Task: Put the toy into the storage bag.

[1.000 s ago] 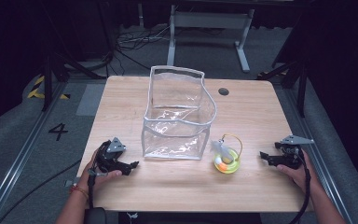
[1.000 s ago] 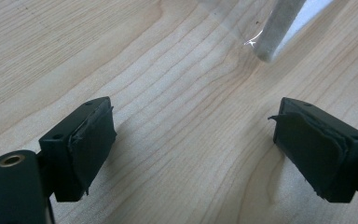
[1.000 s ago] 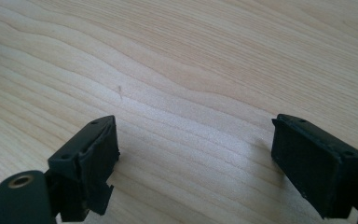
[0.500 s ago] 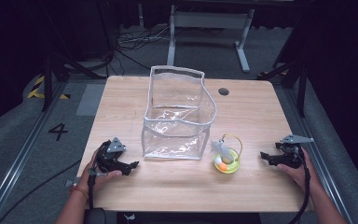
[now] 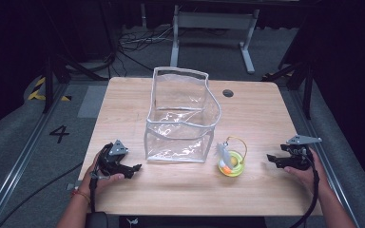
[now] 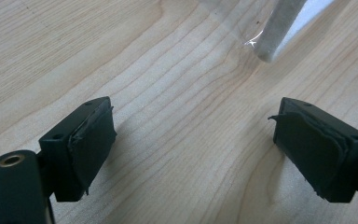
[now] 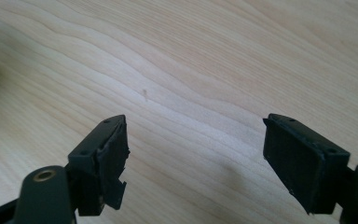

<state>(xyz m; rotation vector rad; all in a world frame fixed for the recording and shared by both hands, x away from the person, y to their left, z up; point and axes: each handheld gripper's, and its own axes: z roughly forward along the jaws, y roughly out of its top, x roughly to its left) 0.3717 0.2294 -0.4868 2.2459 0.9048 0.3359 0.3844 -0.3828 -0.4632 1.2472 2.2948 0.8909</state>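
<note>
While both claws rest released and empty on the counter (image 5: 180, 190), the toy (image 5: 231, 162) lies beside the clear bag's (image 5: 183, 118) front right corner, between the two and nearer the right claw (image 5: 272, 158), whose jaws have just been closing slightly, than the left claw (image 5: 134, 170).

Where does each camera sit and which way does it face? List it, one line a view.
High view: above the person's side, looking forward and down on the wooden table, clear bag, left tool, right tool, both hands.
Left gripper view: on the left tool, jaws apart, facing tabletop and the bag's corner.
Right gripper view: on the right tool, jaws apart, facing tabletop.
Shared: the table, in all three.
</note>
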